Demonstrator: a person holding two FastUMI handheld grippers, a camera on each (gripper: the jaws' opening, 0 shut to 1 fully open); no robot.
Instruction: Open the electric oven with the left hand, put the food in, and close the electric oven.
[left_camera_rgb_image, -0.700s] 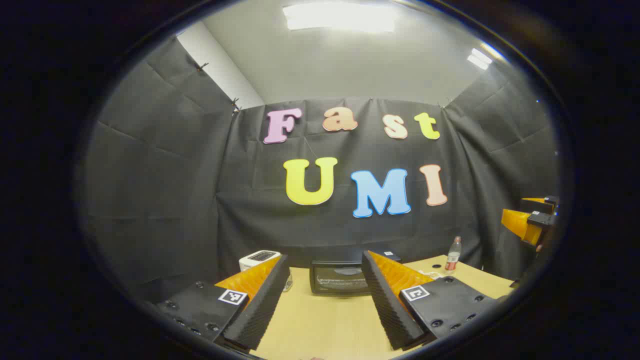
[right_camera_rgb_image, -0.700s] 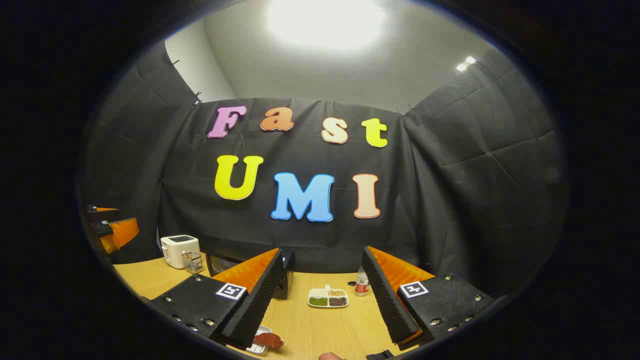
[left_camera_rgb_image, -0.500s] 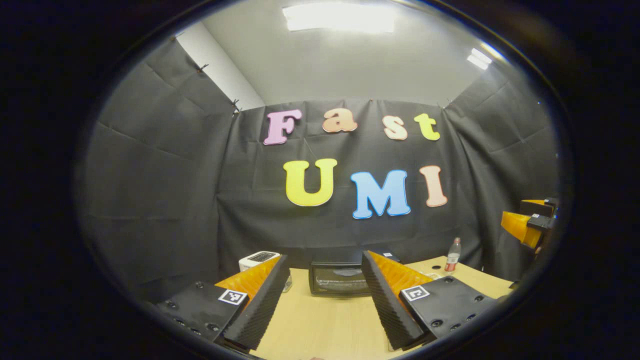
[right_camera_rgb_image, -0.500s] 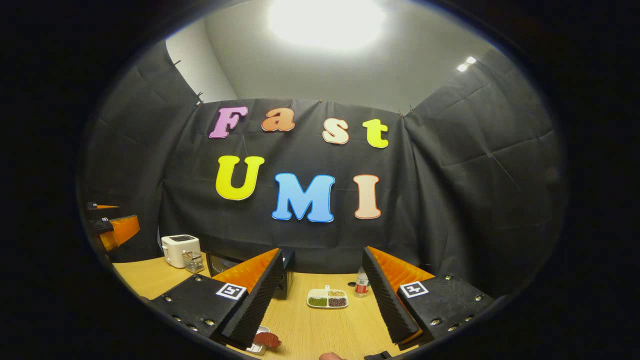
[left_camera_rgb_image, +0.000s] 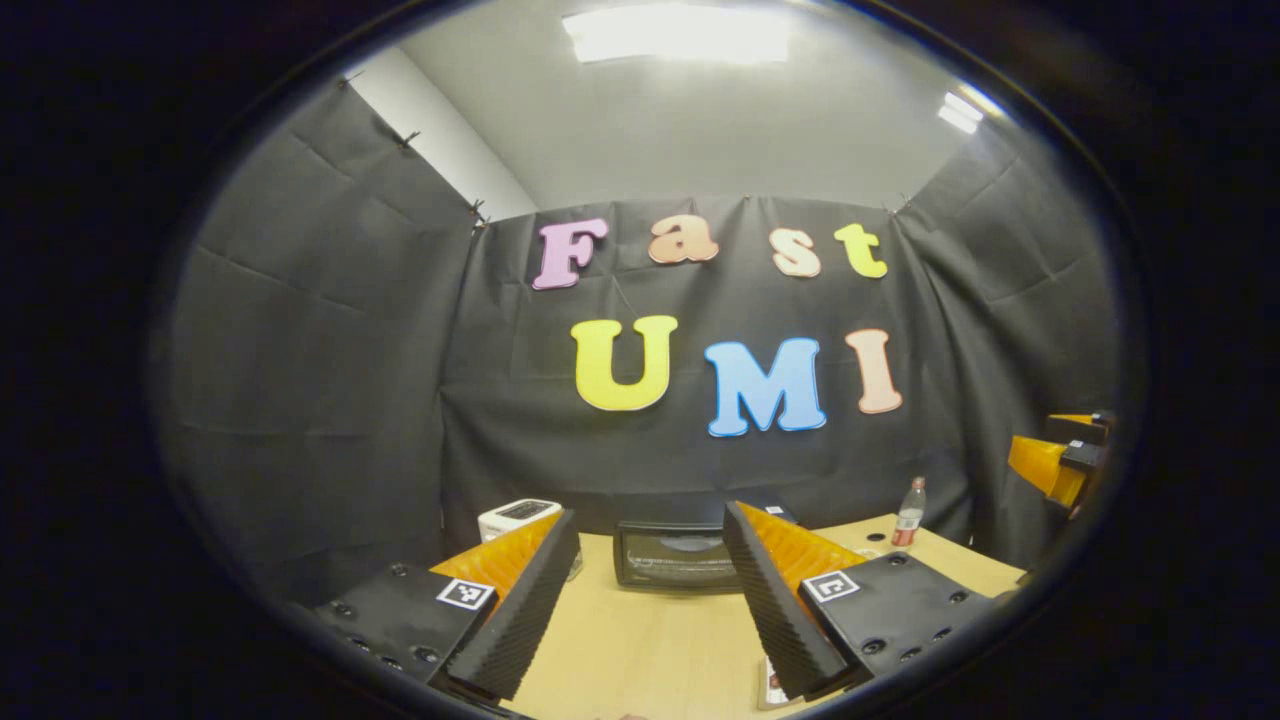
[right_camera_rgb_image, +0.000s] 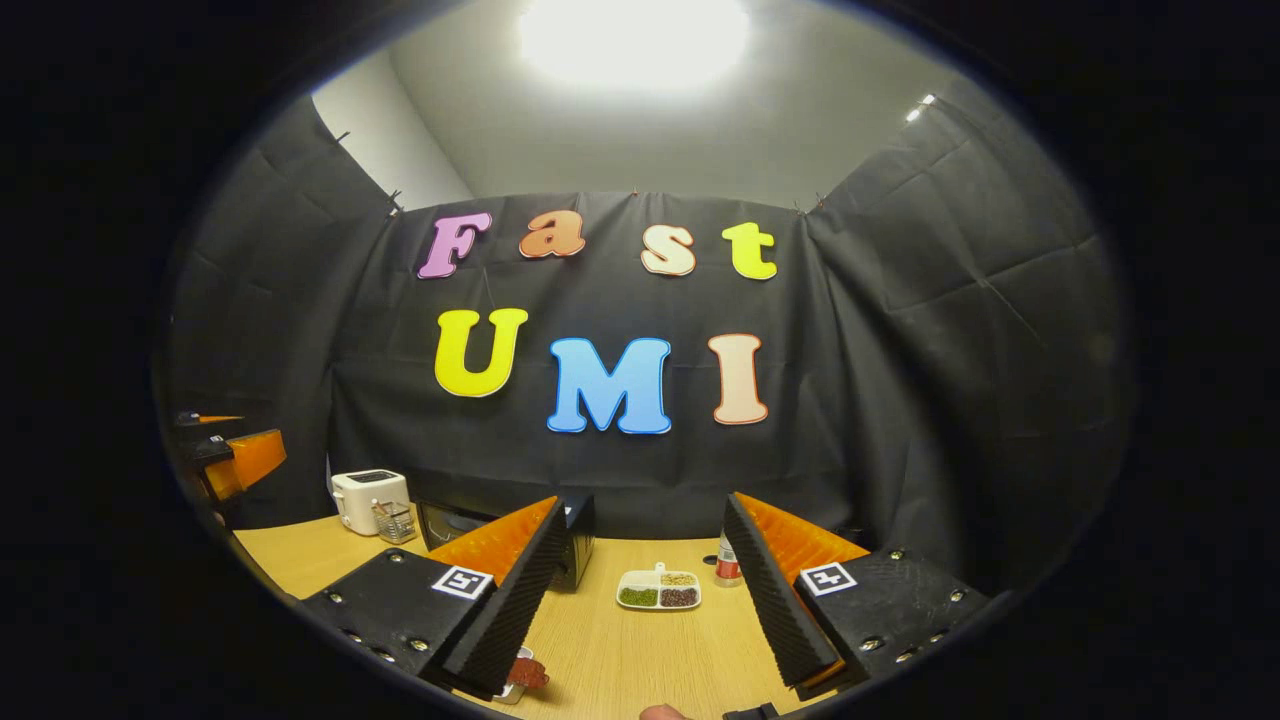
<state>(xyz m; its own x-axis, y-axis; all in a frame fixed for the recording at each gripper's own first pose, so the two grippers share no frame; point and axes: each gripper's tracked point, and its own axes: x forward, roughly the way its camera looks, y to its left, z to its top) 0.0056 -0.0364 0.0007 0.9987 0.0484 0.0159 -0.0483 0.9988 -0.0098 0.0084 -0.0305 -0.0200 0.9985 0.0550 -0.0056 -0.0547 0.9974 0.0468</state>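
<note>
wooden table (left_camera_rgb_image: 640, 640) lies under your left gripper (left_camera_rgb_image: 650, 600), held level, jaws wide and empty, oven (left_camera_rgb_image: 670, 556) shut, straight ahead between its fingers, well apart.

White toaster (right_camera_rgb_image: 369, 497) at the table's (right_camera_rgb_image: 620, 660) far left edge, a small clear holder (right_camera_rgb_image: 397, 521) just beside it. Divided white dish (right_camera_rgb_image: 659, 591) with green, tan and dark fillings mid-table toward the far edge. Small bottle (left_camera_rgb_image: 908, 510), red label, near the far right corner.
</note>
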